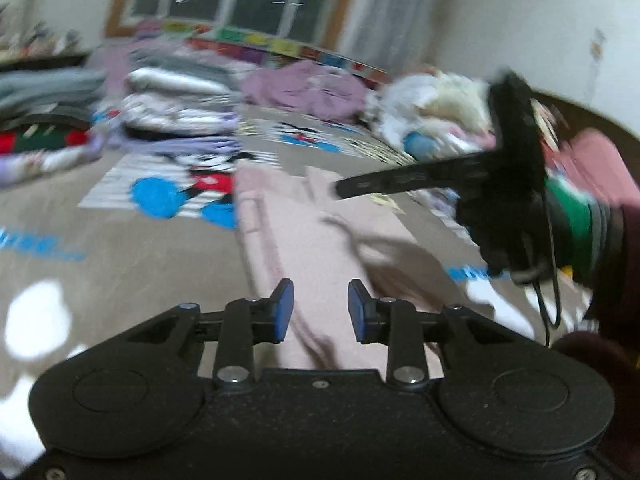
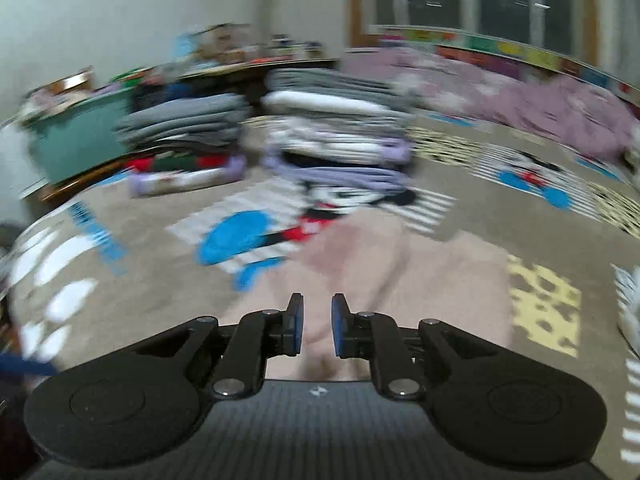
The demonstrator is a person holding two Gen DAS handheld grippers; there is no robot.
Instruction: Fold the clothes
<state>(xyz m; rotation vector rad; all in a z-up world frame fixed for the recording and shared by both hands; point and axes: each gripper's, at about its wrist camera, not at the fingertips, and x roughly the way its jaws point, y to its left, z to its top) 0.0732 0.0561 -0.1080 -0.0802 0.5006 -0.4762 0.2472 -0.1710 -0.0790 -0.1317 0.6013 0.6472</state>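
Observation:
A pale pink garment (image 1: 320, 240) lies spread flat on the cartoon-print bedspread (image 1: 120, 248), just ahead of both grippers. My left gripper (image 1: 320, 312) hovers over its near part, open, with nothing between the blue pads. My right gripper (image 2: 317, 326) is also above the pink garment (image 2: 380, 264); a narrow gap shows between its pads and no cloth is in it. In the left wrist view the right gripper (image 1: 352, 188) comes in from the right, held by a hand in a dark red sleeve (image 1: 632, 280), with its fingers pointing left over the garment.
Two stacks of folded clothes (image 2: 336, 128) (image 2: 184, 128) stand at the far side of the bed. A crumpled purple blanket (image 1: 308, 88) lies below the window. A heap of loose clothes (image 1: 432, 112) sits at the right. A teal box (image 2: 76, 140) stands beyond the bed's left edge.

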